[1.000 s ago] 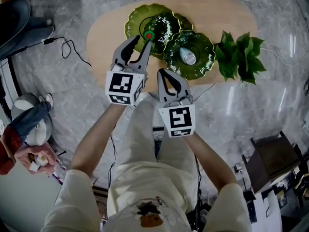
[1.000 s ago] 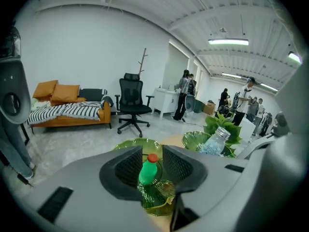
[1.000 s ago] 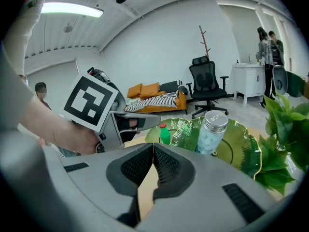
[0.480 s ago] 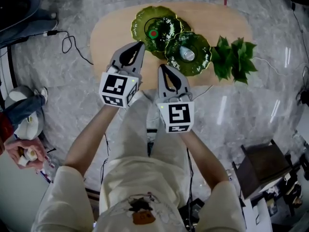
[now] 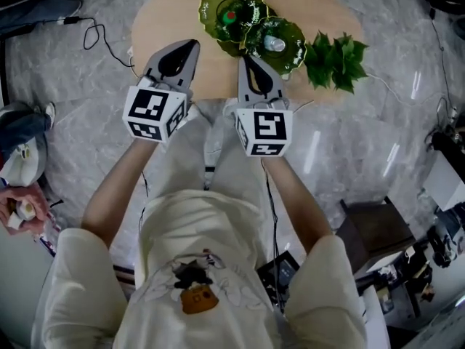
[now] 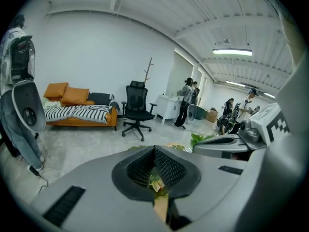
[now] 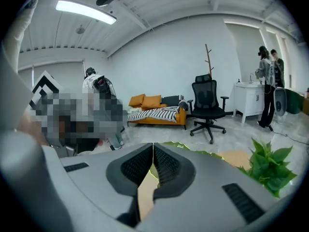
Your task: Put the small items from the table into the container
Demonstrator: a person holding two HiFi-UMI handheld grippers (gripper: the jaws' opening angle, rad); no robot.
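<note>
left gripper [image 5: 193, 43] shut, empty | right gripper [image 5: 243, 59] shut, empty | white item [image 5: 275, 43] in green dish [image 5: 297, 32] (axis unclear)

The head view looks steeply down on the table [image 5: 163, 24] from high above. Each gripper view looks along its own jaws across the room; both share the office chair [image 6: 136, 109] and sofa [image 6: 77, 111].

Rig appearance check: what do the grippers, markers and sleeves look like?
The left hand-held gripper and the right hand-held gripper have light grey tapered shells with black ribbed pads inside. Each carries a white cube printed with black square markers: left cube, right cube. The person wears a cream short-sleeved top, and the forearms are uncovered.
</note>
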